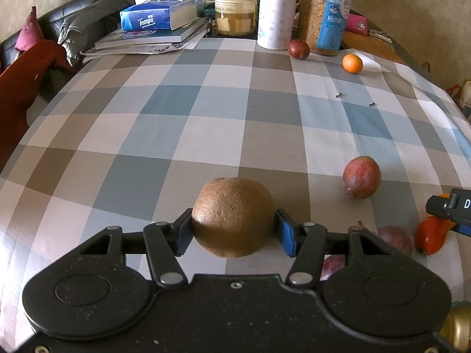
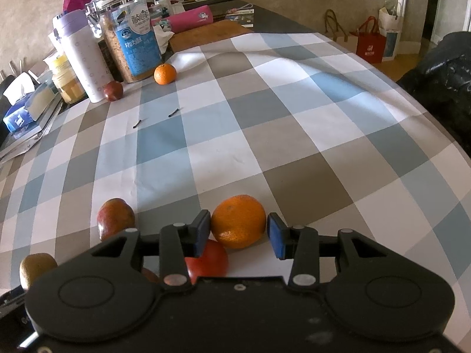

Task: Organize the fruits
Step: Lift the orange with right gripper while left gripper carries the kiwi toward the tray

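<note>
Beside the held kiwi (image 1: pixel 234 216), passion fruit (image 1: pixel 361 177), tomato (image 1: pixel 430 235)

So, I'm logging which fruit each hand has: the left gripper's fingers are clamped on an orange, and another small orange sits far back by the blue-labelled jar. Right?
Not quite. The left gripper is clamped on a brown kiwi, not an orange; the left wrist view shows it pressed between the fingers. The rest holds: a small orange does sit far back by the blue-labelled jar.
</note>
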The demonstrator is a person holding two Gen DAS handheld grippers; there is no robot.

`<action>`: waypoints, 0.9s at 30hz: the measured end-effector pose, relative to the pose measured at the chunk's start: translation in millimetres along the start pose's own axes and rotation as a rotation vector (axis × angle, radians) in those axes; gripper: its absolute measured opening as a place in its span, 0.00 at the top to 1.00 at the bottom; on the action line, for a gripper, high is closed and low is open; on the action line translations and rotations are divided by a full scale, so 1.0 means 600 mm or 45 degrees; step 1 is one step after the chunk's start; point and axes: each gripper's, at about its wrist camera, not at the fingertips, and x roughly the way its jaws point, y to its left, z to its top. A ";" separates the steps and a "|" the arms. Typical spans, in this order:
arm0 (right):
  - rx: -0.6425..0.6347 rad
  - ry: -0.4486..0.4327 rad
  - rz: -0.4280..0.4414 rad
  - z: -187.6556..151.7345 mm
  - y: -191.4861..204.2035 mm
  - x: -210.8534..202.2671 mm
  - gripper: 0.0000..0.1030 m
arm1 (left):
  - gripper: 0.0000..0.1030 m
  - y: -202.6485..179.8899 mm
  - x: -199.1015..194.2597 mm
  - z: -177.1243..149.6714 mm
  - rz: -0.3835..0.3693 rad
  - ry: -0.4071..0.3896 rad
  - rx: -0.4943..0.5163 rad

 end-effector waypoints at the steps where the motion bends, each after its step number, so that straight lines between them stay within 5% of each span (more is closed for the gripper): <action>1: 0.011 0.006 0.009 0.001 -0.003 0.001 0.58 | 0.40 -0.001 0.000 0.000 0.002 -0.001 0.002; 7: 0.096 0.041 0.080 0.005 -0.022 0.004 0.57 | 0.40 0.000 0.000 -0.001 -0.001 0.001 0.009; 27: 0.010 0.007 0.041 -0.004 -0.004 0.002 0.56 | 0.34 0.003 0.000 0.000 -0.035 -0.001 -0.006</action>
